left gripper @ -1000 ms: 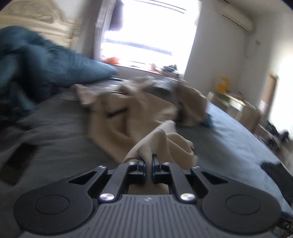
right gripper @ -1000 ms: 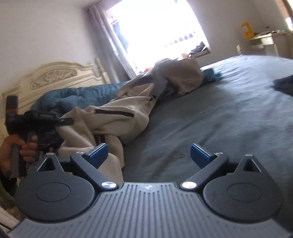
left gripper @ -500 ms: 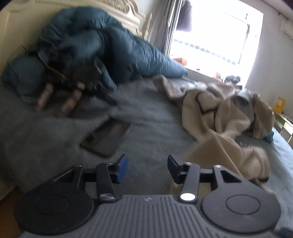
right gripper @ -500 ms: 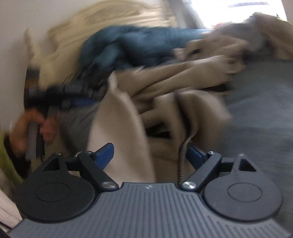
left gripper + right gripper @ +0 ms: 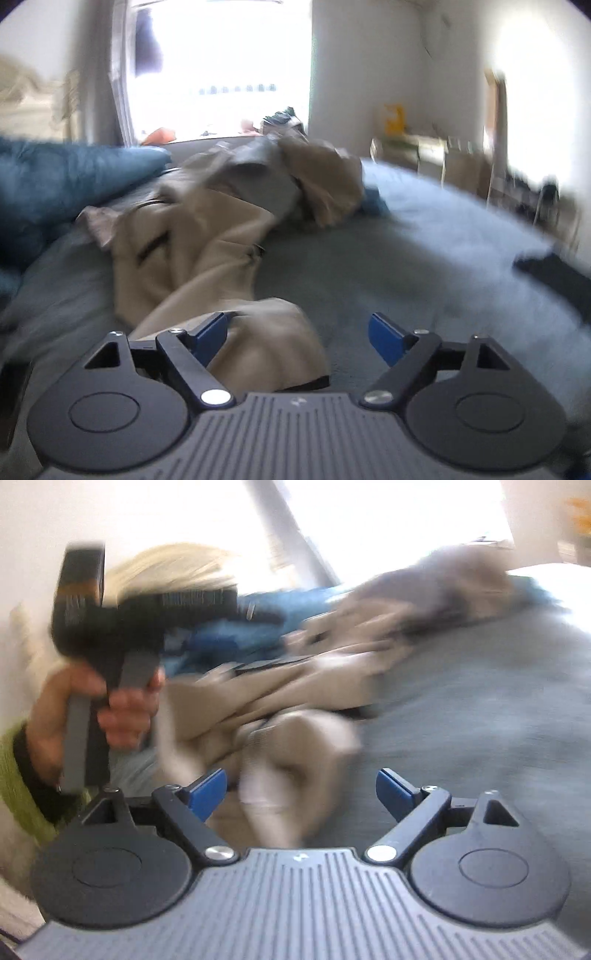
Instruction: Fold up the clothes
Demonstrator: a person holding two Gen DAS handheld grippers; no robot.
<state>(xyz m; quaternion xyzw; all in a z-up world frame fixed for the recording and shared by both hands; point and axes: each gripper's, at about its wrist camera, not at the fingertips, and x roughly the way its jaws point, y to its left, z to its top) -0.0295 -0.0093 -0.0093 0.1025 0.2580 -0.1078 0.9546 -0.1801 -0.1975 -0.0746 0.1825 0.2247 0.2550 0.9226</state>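
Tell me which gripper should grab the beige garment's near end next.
Left. The beige garment's near end lies between the open left gripper's fingers, whose jaws have just been opening. The right gripper, also open, sees it blurred.

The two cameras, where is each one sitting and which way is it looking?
Left wrist view: sits on the left gripper, looking along its open blue fingers across the grey bed to the bright window; only the gripper shows.
Right wrist view: sits on the right gripper, fingers open, looking over the bed toward the pale headboard; a hand in a green sleeve shows at the left.
Shared: the beige garment lying crumpled on the bed, and the blue duvet.
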